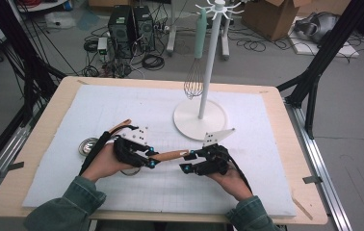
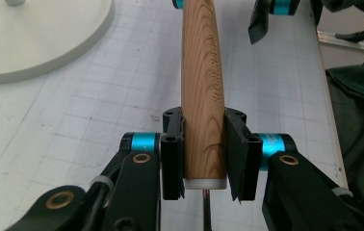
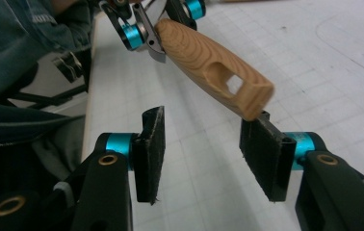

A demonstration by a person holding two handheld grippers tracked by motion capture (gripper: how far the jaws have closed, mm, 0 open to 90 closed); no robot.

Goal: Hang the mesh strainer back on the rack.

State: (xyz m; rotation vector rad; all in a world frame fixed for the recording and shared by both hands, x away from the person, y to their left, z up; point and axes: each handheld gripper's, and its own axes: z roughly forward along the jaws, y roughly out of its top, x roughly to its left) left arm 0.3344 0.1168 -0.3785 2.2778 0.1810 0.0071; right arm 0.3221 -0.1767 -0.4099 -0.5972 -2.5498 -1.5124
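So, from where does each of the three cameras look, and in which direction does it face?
High view: above the person's side, facing forward and down on the table; forearms and both grippers show.
Left gripper view: on the left gripper, looking along its jaws, shut on the wooden handle.
Right gripper view: on the right gripper, jaws open, facing the handle's end.
All share the handle.

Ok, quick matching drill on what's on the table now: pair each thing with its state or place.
1 wooden handle
2 right gripper
3 whisk
4 left gripper

a hangs from the white stand
b jaws apart, nothing pressed between them
c shut on the handle near its white end
d held level above the mat, hole at its free end

Pairs: 1-d, 2-b, 3-a, 4-c
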